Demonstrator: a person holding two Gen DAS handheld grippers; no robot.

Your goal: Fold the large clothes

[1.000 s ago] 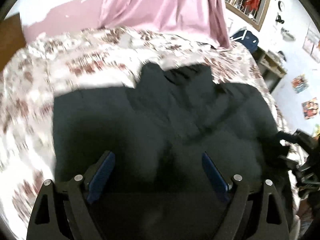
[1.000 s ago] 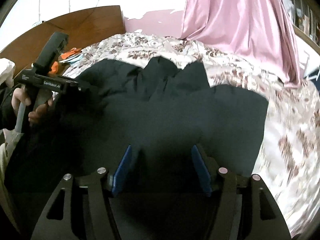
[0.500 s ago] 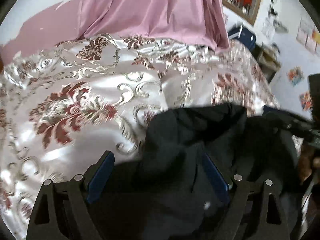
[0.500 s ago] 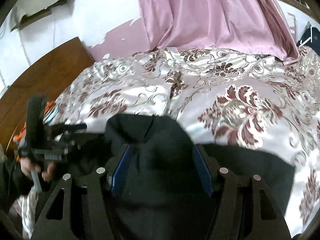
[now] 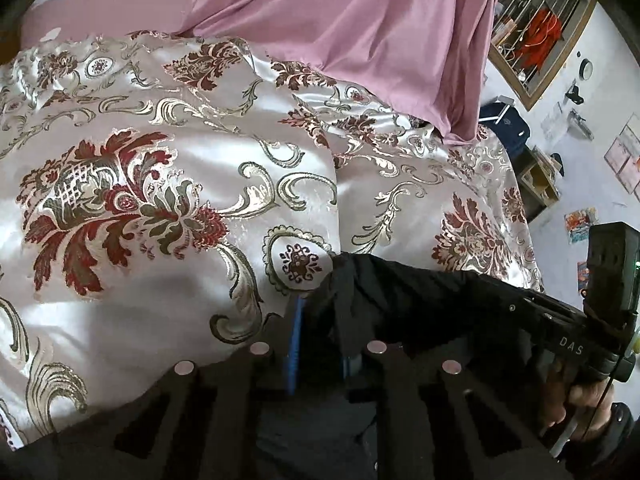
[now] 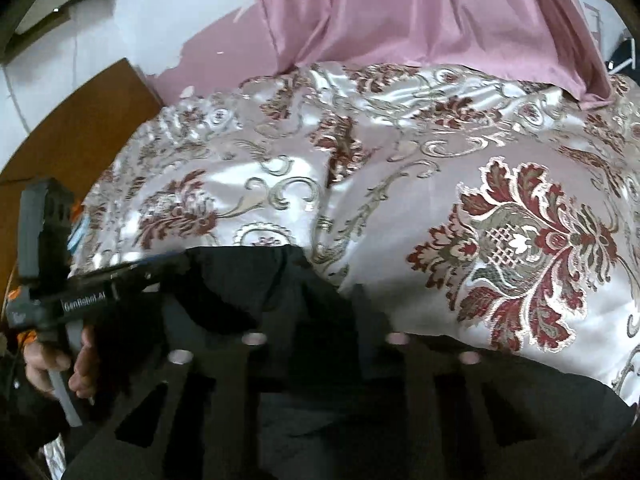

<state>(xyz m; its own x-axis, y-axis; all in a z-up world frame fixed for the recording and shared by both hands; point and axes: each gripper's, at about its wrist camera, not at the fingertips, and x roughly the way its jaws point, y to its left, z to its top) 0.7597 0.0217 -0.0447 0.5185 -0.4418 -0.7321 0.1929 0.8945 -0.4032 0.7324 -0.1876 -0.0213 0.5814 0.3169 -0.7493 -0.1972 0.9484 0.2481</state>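
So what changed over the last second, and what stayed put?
Both grippers moved to the far edge of the black garment; the left gripper closed from open onto it, and the right gripper narrowed into the cloth. The bedspread and pink curtain stayed.

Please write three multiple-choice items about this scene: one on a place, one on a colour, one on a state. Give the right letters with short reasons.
1. Where does the curtain hang?
A. Beyond the far edge of the bedspread
B. Over the garment
C. Under the bed

2. What colour is the garment?
A. Red
B. Black
C. White

3. What is the state of the left gripper?
A. Wide open, holding nothing
B. Shut on the curtain
C. Shut on the garment

Answers:
1 A, as the pink cloth falls behind the floral bedspread.
2 B, as the fabric is dark all over.
3 C, as black fabric is pinched between its blue pads.
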